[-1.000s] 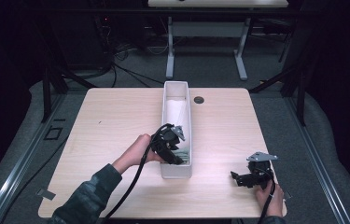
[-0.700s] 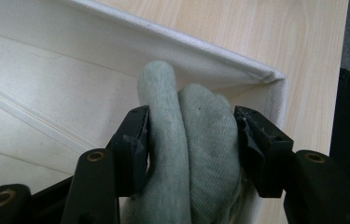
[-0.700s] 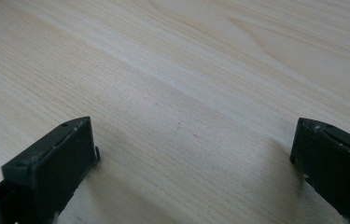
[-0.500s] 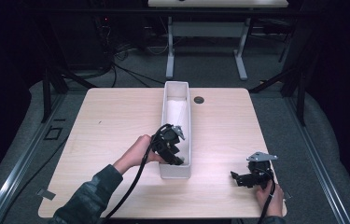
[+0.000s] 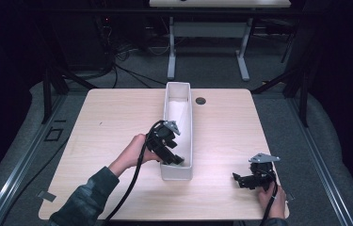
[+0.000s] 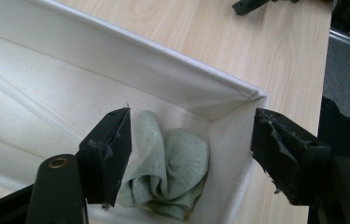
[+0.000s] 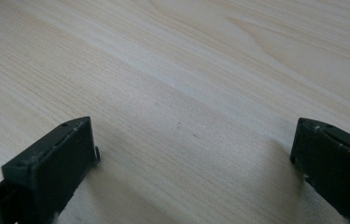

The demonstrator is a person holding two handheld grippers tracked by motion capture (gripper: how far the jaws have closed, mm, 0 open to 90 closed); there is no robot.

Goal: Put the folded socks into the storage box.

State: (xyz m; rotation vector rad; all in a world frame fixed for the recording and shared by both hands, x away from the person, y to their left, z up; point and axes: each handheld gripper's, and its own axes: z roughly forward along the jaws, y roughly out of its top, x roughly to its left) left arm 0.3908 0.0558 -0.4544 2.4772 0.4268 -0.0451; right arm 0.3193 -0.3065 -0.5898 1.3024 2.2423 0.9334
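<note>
Grey-green cloth point(image 6: 172, 172) partly behind left fingers point(image 6: 112, 154), bottom cropped

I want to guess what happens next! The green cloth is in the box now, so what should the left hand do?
Probably lift the left hand-held gripper straight up out of the long white fabric box. Its jaws have just been opening and stand apart, no longer pinching the crumpled pale green cloth, which lies in the box's near corner. One jaw sits outside the box wall, so rise gently.
</note>
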